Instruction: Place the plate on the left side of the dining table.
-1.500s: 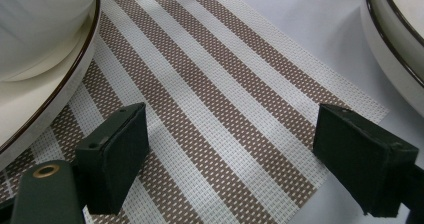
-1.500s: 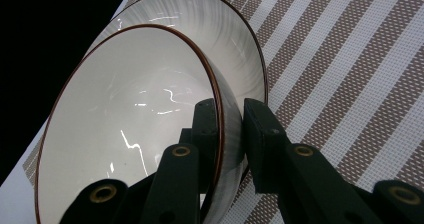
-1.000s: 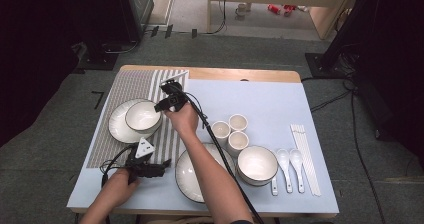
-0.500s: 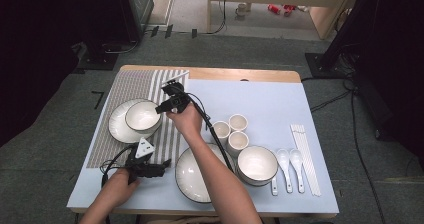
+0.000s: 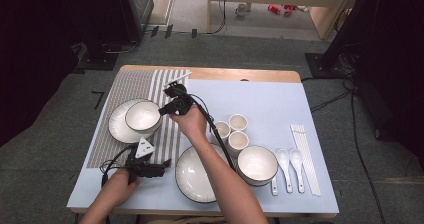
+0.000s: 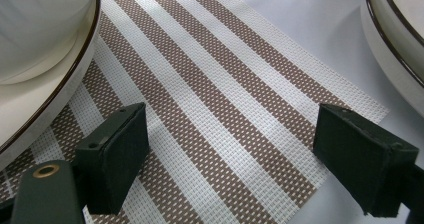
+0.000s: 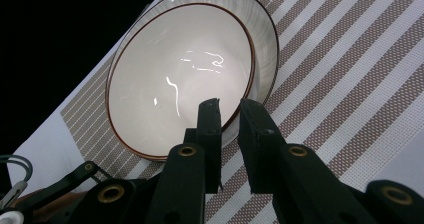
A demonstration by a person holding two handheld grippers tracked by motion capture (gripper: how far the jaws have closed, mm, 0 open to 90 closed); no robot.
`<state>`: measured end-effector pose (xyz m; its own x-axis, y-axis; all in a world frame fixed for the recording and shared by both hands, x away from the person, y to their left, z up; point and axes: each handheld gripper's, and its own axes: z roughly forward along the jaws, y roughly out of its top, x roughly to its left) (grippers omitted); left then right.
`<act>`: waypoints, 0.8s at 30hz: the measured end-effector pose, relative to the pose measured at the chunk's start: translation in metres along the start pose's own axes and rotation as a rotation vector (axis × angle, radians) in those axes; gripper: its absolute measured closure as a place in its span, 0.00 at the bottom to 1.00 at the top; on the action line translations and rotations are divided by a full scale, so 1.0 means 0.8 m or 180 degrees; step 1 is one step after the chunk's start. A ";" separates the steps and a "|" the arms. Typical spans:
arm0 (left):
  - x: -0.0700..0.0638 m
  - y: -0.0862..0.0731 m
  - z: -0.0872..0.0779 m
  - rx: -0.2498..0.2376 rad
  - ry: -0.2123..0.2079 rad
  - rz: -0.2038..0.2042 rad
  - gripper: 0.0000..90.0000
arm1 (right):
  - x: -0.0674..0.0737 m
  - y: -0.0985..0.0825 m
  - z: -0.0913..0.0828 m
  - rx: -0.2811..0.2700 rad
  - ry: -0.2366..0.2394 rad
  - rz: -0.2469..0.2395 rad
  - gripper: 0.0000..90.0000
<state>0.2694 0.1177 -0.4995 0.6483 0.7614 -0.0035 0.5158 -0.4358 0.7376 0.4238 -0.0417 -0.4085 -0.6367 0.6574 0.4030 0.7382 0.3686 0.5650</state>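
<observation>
Bowl on plate, rim between right gripper jaws, just closing; left gripper jaws released over placemat.

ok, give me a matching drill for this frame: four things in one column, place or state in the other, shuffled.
Things:
1. left gripper
2. spoons
3. chopsticks
4. cups

Place or state:
A. farthest right, lying lengthwise
B. jaws open, over the striped mat
C. cluster of three, mid-table
D. a pair between the right-hand bowl and the chopsticks

Pairs: 1-B, 2-D, 3-A, 4-C
</observation>
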 end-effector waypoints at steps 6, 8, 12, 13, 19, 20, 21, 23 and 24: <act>0.000 0.000 0.000 -0.0001 0.0000 0.0000 0.16 | 0.007 -0.004 -0.005 -0.0021 -0.0037 -0.0142 0.92; 0.000 0.000 0.000 0.0000 0.0000 0.0001 0.16 | 0.008 -0.005 -0.005 -0.0005 -0.0027 -0.0158 0.93; 0.000 0.000 0.000 -0.0001 0.0001 0.0002 0.16 | 0.009 -0.011 -0.004 0.0003 -0.0011 -0.0196 0.94; 0.000 0.000 0.000 -0.0001 0.0001 0.0001 0.16 | 0.008 -0.011 -0.003 0.0004 0.0000 -0.0198 0.94; 0.000 0.000 0.000 -0.0001 0.0001 0.0000 0.16 | 0.012 -0.014 0.002 0.0046 0.0015 -0.0241 0.93; 0.000 0.000 0.000 -0.0002 0.0001 0.0001 0.16 | 0.012 -0.014 0.003 0.0055 0.0011 -0.0255 0.93; 0.000 0.000 0.000 -0.0001 0.0001 0.0001 0.16 | 0.013 -0.014 0.003 0.0048 0.0003 -0.0269 0.93; 0.000 0.000 0.000 -0.0001 0.0000 0.0001 0.16 | 0.014 -0.014 0.004 0.0051 0.0010 -0.0287 0.93; 0.000 0.000 0.000 -0.0001 0.0000 0.0000 0.16 | 0.014 -0.014 0.005 0.0054 0.0007 -0.0297 0.92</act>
<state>0.2695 0.1177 -0.4996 0.6482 0.7615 -0.0035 0.5157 -0.4356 0.7377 0.4088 -0.0357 -0.4132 -0.7034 0.6182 0.3507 0.6792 0.4392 0.5880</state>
